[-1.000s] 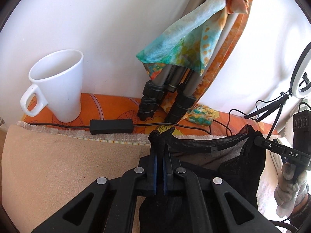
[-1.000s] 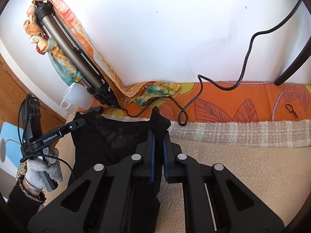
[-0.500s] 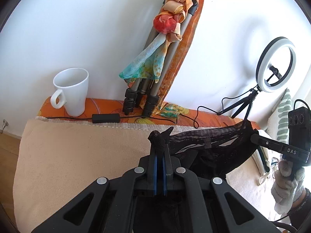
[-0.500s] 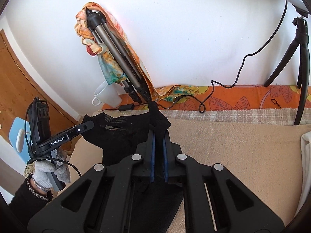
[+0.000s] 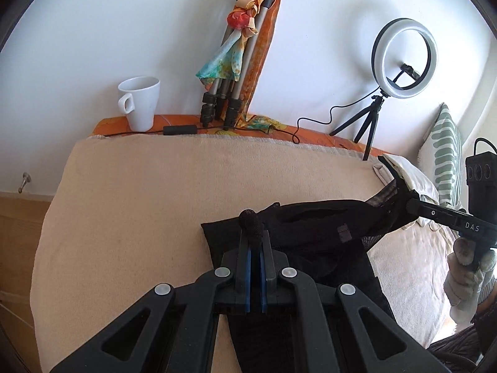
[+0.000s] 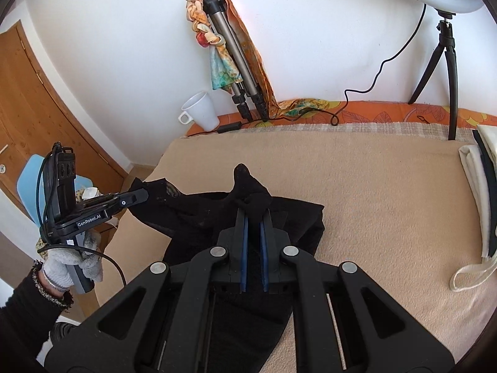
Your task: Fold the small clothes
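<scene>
- Gripping one corner each, the left gripper [image 5: 254,233] and right gripper [image 6: 252,214] clamp a black garment [image 6: 198,214] stretched between them.
- Its lower part drapes onto the beige blanket [image 5: 139,192] on the bed.
- Behind, a white mug [image 5: 139,104] stands beside a scarf-wrapped tripod [image 5: 239,62] against the wall.

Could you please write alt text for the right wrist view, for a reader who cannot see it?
The right tool and the left tool each pinch an edge of a black garment, which is stretched between them over a beige blanket. Behind, by the white wall, stand a white mug and a scarf-draped tripod.
</scene>
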Motion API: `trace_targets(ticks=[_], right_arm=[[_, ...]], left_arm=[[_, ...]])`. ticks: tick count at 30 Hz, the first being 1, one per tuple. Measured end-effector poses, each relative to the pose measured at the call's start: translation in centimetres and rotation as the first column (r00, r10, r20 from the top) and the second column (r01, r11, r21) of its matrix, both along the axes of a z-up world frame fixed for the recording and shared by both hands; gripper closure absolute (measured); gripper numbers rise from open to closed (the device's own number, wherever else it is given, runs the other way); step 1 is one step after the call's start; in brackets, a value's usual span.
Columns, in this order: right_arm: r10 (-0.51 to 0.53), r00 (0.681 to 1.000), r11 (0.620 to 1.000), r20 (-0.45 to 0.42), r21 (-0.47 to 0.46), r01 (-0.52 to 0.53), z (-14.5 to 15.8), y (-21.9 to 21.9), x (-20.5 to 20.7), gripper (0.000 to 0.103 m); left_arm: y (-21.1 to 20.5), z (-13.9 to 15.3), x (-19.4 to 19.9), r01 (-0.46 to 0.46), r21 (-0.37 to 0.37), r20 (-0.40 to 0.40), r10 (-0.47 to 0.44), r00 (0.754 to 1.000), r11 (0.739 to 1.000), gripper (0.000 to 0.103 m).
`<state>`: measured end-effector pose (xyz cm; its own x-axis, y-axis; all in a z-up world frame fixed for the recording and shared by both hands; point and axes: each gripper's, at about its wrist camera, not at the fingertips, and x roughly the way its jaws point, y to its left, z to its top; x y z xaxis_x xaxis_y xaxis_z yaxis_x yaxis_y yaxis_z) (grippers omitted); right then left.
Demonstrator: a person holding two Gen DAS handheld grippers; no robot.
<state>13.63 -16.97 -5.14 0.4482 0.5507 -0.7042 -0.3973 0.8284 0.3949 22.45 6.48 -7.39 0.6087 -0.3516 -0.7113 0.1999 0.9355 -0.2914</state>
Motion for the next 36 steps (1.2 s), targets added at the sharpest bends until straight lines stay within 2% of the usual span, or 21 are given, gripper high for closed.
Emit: trace_targets(ticks=[6,11,14,20,23,24,27,30,32,34,36], right_arm=[[0.000,1.000,1.000,-0.018,0.004,0.000,-2.1,-0.9,-4.3,0.095],[0.027,1.000,0.999,0.009,-0.018,-0.027,-3.1,-0.7,-7.4,0.095],[0.047,0.998,0.997,0.038,-0.057,-0.045,-3.5,-0.6,-9.4,0.095],[0.119,0.990,0.982,0.077,-0.159,-0.106,-3.6,-1.1,-13.1,0.094],[0.108,0.993,0.988,0.052,-0.117,-0.101,-3.4,-2.6,-14.2,0.094],[0.094,0.995,0.992,0.036,-0.089,-0.091,-3.4,-3.2,-14.3,0.094],[0.043,0.998,0.999,-0.041,0.003,-0.043,-4.0,-4.4,-13.9,0.094],[-0.006,0.991,0.999,-0.134,0.051,0.013,-5.6,-4.8,-13.0,0.094],[-0.022,0.981,0.996,-0.193,0.086,0.040,-6.7,-4.9,-12.4,0.094],[-0.046,0.976,0.995,-0.213,0.080,0.065,-7.3,-4.9,-12.0,0.094],[-0.049,0.977,0.995,-0.207,0.077,0.066,-7.3,-4.8,-11.6,0.094]], left_arm=[[0.2,-2.1,-4.1,-0.008,-0.002,-0.036,0.008,0.999,1.000,0.101],[0.0,-3.4,-7.0,0.016,0.026,-0.056,-0.015,0.998,1.000,0.100],[-0.1,-3.9,-8.7,0.038,0.072,-0.068,-0.033,0.997,0.997,0.094],[1.2,-4.2,-12.7,0.056,0.103,-0.088,-0.047,0.995,0.993,0.082],[2.3,-3.7,-14.0,0.042,0.068,-0.090,-0.036,0.995,0.997,0.081],[2.7,-3.5,-14.2,0.029,0.055,-0.091,-0.024,0.996,0.998,0.077],[4.3,-3.5,-13.4,-0.054,-0.029,-0.119,0.051,0.992,0.998,0.074],[5.8,-3.7,-11.8,-0.167,-0.125,-0.158,0.147,0.976,0.978,0.069],[6.3,-3.6,-10.7,-0.219,-0.169,-0.157,0.193,0.969,0.961,0.066],[5.7,-3.3,-9.3,-0.230,-0.152,-0.138,0.209,0.968,0.961,0.065],[4.5,-3.0,-7.9,-0.194,-0.119,-0.118,0.180,0.976,0.974,0.065]])
